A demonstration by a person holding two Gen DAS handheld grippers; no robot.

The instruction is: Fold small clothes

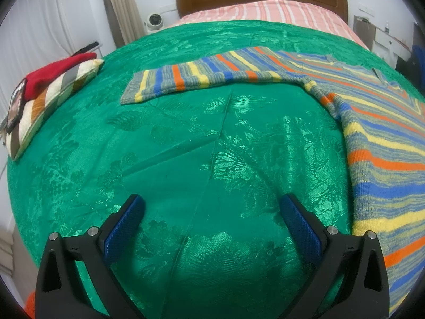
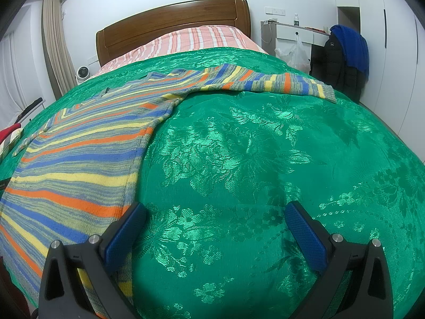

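Now: striped sweater (image 1: 372,122) flat on green bedspread (image 1: 186,146), right side of left-wrist frame, sleeve out toward upper ctr. Left gripper (image 1: 212,218) spread wide, empty, over bare cover. Right gripper (image 2: 215,223) spread too, left finger (image 2: 127,228) overlapping sweater edge, lower left of frame.

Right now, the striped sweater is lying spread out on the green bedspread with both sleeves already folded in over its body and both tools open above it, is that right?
Not quite: the sleeves are not folded in. The striped sweater lies spread out on the green bedspread with each sleeve stretched straight out to its side, as the left and right wrist views each show. The left tool and right tool are indeed open.
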